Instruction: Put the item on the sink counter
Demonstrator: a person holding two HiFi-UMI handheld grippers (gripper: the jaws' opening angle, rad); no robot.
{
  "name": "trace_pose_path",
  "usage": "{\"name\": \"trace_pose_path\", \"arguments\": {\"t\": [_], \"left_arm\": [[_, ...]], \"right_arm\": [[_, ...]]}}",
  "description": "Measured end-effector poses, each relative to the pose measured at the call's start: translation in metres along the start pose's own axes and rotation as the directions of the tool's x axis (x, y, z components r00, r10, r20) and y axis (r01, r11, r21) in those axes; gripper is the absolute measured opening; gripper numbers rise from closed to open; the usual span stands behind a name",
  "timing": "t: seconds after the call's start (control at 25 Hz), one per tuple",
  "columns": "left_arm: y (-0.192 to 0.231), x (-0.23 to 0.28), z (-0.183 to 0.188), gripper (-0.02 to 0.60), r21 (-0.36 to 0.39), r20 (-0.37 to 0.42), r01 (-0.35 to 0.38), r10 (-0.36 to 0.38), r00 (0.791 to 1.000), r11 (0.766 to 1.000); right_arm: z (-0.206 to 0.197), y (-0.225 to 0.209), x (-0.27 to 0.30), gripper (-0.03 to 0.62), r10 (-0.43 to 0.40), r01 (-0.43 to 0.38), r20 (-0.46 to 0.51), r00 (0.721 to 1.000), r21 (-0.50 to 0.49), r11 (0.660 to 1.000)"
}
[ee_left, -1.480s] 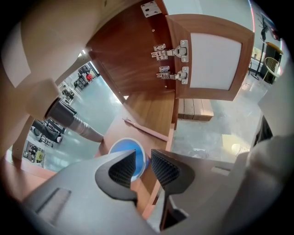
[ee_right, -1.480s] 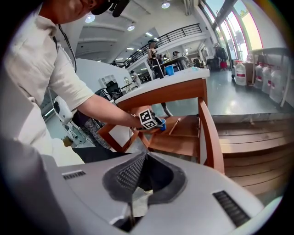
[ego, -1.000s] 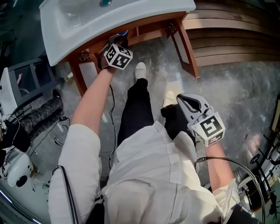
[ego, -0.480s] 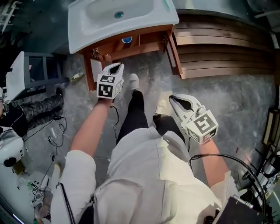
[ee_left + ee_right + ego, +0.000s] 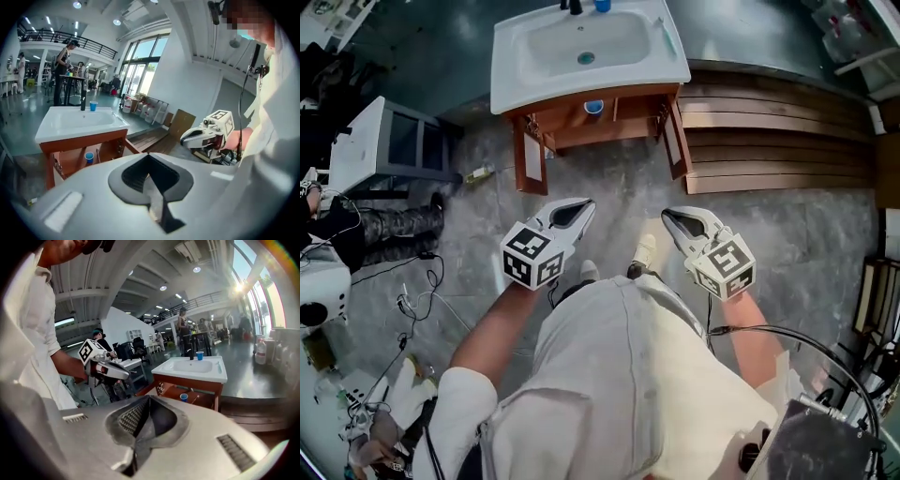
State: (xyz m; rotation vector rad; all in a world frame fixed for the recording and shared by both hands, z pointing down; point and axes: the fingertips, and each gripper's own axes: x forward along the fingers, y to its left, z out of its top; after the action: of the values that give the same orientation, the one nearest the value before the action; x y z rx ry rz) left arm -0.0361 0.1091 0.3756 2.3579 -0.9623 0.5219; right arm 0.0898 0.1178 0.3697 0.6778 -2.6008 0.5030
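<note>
With the left tongs [image 5: 584, 204] and right tongs [image 5: 668, 217] both pinched shut on nothing and well back from the sink tabletop [image 5: 671, 58], I'd worry the blue cup [image 5: 593, 107] in the open cabinet [image 5: 630, 105] beneath simply gets left there, never lifted up.

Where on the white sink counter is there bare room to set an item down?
Bare: the left ledge and front strip of the white ceramic sink counter, bordering the basin. Crowded: the back edge, where the black faucet and small blue plastic cup stand. A thin greenish item lies along the right ledge.
</note>
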Motion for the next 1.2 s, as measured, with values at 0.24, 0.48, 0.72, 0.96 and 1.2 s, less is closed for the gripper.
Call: {"name": "trace_pose_path", "arguments": {"t": [0.24, 0.48, 0.72, 0.96, 1.2], "left_arm": [[-0.031, -0.061, 0.004, 0.006, 0.070, 0.041, 0.024, -0.027, 0.999, 0.997], [-0.037, -0.112, -0.025, 0.006, 0.062, 0.047, 0.052, -0.055, 0.997, 0.997], [-0.040, -0.150, -0.050, 0.006, 0.070, 0.049, 0.086, -0.089, 0.995, 0.994], [-0.041, -0.170, -0.077, 0.006, 0.086, 0.020, 0.097, -0.099, 0.995, 0.992], [-0.046, -0.179, -0.087, 0.006, 0.085, 0.025, 0.121, -0.124, 0.992, 0.989]], "right_arm": [[0.017, 0.039, 0.010, 0.006, -0.031, 0.031, 0.012, 0.999, -0.036, 0.999], [0.028, 0.105, 0.027, 0.006, -0.022, 0.023, 0.011, 1.000, -0.069, 0.997], [0.028, 0.157, 0.038, 0.005, -0.032, 0.033, 0.011, 0.999, -0.095, 0.995], [0.018, 0.192, 0.046, 0.005, -0.050, 0.051, 0.013, 0.999, -0.080, 0.995], [0.014, 0.217, 0.054, 0.005, -0.034, 0.033, -0.006, 0.999, -0.112, 0.993]]}}
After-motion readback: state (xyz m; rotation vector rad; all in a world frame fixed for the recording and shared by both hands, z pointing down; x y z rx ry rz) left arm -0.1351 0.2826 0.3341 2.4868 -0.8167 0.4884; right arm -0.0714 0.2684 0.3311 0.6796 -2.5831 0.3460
